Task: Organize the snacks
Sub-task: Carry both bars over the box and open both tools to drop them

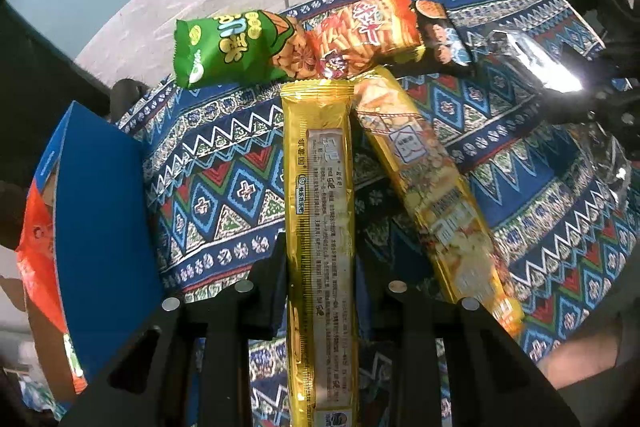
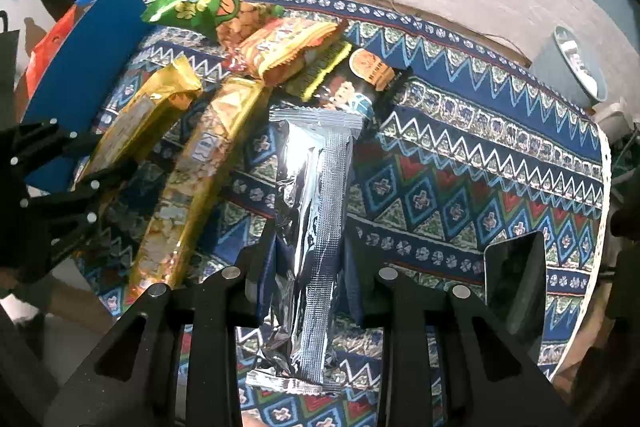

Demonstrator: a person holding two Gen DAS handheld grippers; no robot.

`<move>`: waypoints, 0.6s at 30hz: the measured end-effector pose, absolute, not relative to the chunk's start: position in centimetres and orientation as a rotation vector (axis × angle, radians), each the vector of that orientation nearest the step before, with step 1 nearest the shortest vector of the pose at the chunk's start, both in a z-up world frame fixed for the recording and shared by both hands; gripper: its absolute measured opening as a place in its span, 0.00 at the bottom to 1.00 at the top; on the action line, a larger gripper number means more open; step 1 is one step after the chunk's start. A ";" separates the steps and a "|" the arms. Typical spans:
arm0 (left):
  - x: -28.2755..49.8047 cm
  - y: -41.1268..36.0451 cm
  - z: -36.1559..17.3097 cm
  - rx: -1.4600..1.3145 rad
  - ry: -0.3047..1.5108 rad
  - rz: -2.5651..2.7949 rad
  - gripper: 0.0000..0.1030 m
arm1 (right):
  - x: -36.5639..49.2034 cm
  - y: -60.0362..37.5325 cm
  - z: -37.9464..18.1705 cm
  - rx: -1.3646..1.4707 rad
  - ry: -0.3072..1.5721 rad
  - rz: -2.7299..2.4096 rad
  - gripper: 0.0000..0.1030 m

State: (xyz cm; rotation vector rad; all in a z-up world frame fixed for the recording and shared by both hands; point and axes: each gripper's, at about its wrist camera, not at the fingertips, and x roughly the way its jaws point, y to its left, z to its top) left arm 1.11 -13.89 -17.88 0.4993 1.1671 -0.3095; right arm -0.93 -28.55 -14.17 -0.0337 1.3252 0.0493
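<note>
Gold snack pack (image 1: 320, 211) clamped in left hand-held gripper (image 1: 320, 291).

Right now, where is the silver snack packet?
The silver packet is clamped in the right tongs, centre of the right wrist view, above the patterned cloth, just right of the loose gold packet.

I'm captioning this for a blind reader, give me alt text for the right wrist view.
The right gripper is shut on a long silver foil snack pack above a patterned blue tablecloth. To its left lie gold packs, with green, orange and black bags behind and a blue box at the far left.
</note>
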 end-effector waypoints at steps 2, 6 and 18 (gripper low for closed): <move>0.5 -13.4 -17.4 0.501 1.159 -0.313 0.28 | -1.1 -28.0 -13.8 -0.038 1.320 0.052 0.27; 0.2 -12.9 -16.3 0.504 1.131 -0.309 0.28 | -0.9 -27.4 -13.2 -0.046 1.310 0.057 0.27; 0.0 -10.4 -12.9 0.467 1.062 -0.302 0.28 | -0.1 -24.4 -10.8 -0.071 1.261 0.091 0.27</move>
